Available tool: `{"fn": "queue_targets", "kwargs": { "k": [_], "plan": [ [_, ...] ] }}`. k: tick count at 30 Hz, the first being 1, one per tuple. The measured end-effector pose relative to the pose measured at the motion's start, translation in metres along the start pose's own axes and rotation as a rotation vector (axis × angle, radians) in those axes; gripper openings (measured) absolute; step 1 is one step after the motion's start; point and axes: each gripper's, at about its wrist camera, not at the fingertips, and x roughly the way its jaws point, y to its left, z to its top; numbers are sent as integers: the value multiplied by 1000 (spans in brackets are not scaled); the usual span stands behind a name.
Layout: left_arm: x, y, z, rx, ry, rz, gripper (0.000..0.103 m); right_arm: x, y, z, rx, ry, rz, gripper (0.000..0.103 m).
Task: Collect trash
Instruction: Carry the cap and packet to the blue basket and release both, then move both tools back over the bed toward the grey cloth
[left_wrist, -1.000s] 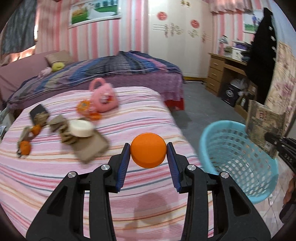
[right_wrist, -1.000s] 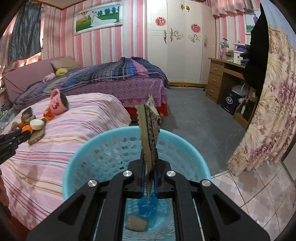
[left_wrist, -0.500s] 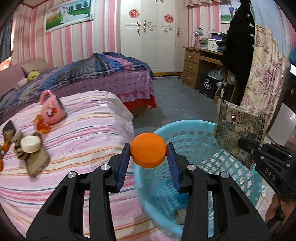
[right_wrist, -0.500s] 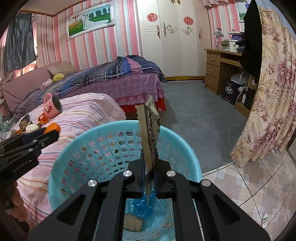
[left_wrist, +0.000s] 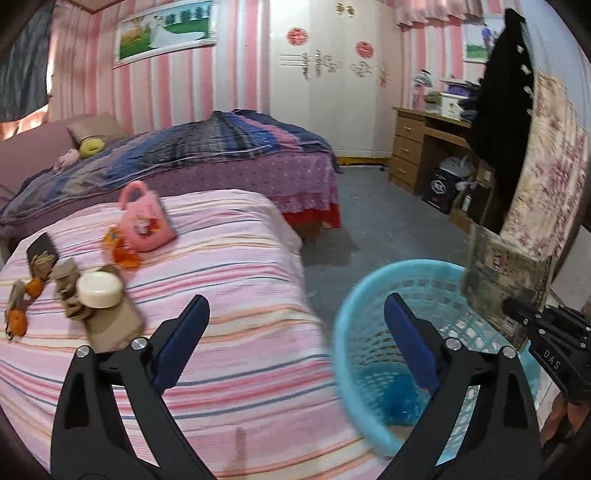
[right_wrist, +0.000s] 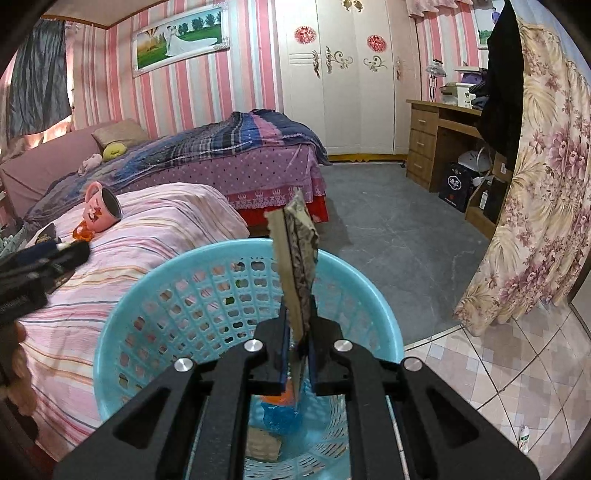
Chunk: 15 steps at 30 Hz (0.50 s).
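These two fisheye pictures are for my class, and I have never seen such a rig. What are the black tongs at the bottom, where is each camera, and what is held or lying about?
A person holds a two-finger gripper in each hand; a camera on each looks along its fingers. In the left view, the left gripper has just opened and nothing is between its jaws. The right gripper is shut on a flat patterned wrapper, upright above the blue basket, which stands beside the striped bed. Something orange shows in the basket. On the bed lie a pink mug, a white lid and brownish scraps.
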Motion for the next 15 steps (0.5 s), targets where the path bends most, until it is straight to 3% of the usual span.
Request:
{"fn": "queue_targets", "kwargs": {
  "k": [1,3,5,9,11,15],
  "plan": [
    [-1,7,0,-6,-1,8,93,1,2,0,2,6,-2,9],
    [-6,20,1,-15,-5,28,93,2,7,0,-1,12,-14,22],
    [-11,35,-1,-26,-10,55,94,1,12,0,-10,0,-43,68],
    [-18,61,-3,-46,-9,86,95,1,19,4,-5,-16,-98,72],
    [-21,73,-4,-57,-10,103,95,1,20,5,8,-25,-108,86],
    [-29,97,-7,-80,-13,130,96,3,32,11,36,-37,-115,92]
  ]
}}
